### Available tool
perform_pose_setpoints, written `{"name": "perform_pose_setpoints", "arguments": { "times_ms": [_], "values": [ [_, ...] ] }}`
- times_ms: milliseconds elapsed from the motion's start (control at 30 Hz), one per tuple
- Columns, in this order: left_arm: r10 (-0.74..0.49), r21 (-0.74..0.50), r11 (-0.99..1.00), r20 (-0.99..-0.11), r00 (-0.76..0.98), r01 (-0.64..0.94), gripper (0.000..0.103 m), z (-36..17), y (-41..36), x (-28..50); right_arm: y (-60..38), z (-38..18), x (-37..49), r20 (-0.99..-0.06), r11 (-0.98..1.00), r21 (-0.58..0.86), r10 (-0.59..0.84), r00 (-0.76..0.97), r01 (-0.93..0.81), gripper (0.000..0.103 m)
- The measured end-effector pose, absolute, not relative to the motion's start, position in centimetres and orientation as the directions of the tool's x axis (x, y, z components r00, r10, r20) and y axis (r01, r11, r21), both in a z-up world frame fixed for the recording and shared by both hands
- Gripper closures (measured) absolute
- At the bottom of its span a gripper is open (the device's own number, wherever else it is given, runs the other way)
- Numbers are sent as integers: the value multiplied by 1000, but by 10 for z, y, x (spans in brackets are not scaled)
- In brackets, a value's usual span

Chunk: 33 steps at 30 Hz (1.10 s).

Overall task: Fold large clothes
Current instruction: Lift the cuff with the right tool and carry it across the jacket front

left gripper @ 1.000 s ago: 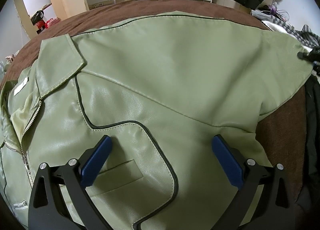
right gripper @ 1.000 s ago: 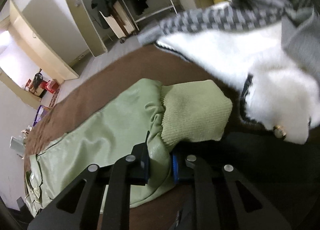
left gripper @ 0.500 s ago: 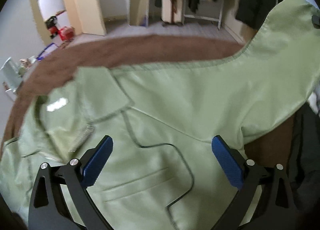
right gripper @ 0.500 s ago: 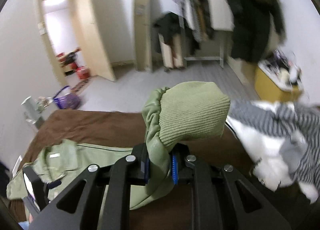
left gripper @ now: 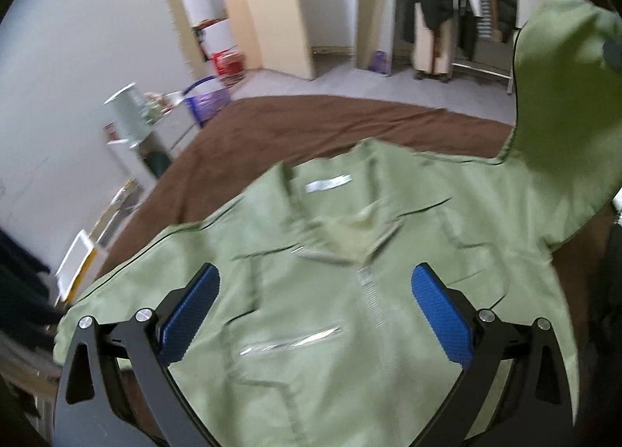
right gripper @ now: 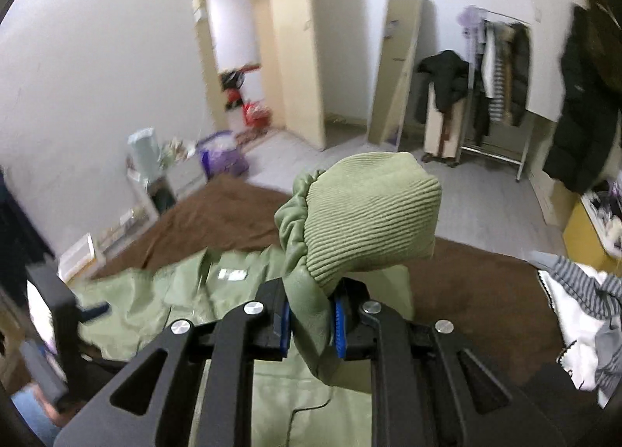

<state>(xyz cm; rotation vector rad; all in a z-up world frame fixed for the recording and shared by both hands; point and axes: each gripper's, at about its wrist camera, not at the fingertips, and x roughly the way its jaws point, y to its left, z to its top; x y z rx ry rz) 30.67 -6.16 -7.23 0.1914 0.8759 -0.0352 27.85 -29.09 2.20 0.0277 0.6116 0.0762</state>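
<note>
Right gripper (right gripper: 309,324), bottom centre of its view: jaws nearly together, blue pads clamped on the green sleeve (right gripper: 311,314) just below the ribbed cuff (right gripper: 369,213). Cuff sticks up past the fingertips, centre frame, lifted clear of the bed. Rest of the sleeve drops away under the gripper body.

Left gripper (left gripper: 315,314), bottom of its view: jaws wide apart, blue pads (left gripper: 441,316) well separated, nothing between them. It hangs above the jacket front, no contact visible.

Green jacket (left gripper: 350,291) lies front-up on the brown bed cover (left gripper: 311,124), filling the lower and middle frame of the left view. Zipper (left gripper: 369,299) runs up the centre between the pads; a pocket zip (left gripper: 291,342) sits lower centre. Collar and white neck label (left gripper: 328,183) are just beyond, mid-frame. The raised sleeve climbs to the upper right edge of the left view; image is motion-blurred.

In the right view, a striped grey and white garment (right gripper: 583,314) lies at the right edge on the bed. The left gripper shows as a dark blurred shape at the lower left.

Far: grey floor, clothes rack (right gripper: 493,89) with dark coats upper right, leaning mirror (right gripper: 396,69), open doorway (right gripper: 233,38) upper centre-left.
</note>
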Motion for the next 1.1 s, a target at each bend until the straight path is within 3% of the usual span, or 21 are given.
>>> {"name": "perform_pose_setpoints", "arguments": {
  "times_ms": [200,433,733,900,967,1033,1100],
  "values": [
    [119,179,983,-785,608,39,6,-100,-2,289,-204,-39,297,-639,989,-73,56,768,-132,86],
    [142,189,982,-792,594,17,6,-138,25,274,-161,-121,305,-709,975,-88,82,701,-203,85],
    [149,153,987,-793,590,-43,6,-178,42,269,-139,-217,318,-784,972,23,164,599,-236,76],
    [135,121,991,-805,578,-62,6,-186,49,267,-143,-233,318,-791,974,68,185,583,-217,73],
    [124,114,992,-811,571,-54,6,-184,47,270,-148,-234,317,-793,971,108,214,571,-214,63],
    [108,103,994,-818,565,-41,6,-181,45,273,-152,-231,315,-788,964,155,251,562,-214,34],
    [104,110,994,-824,557,-23,6,-175,39,278,-157,-218,306,-763,967,157,248,597,-201,30]
  ]
}}
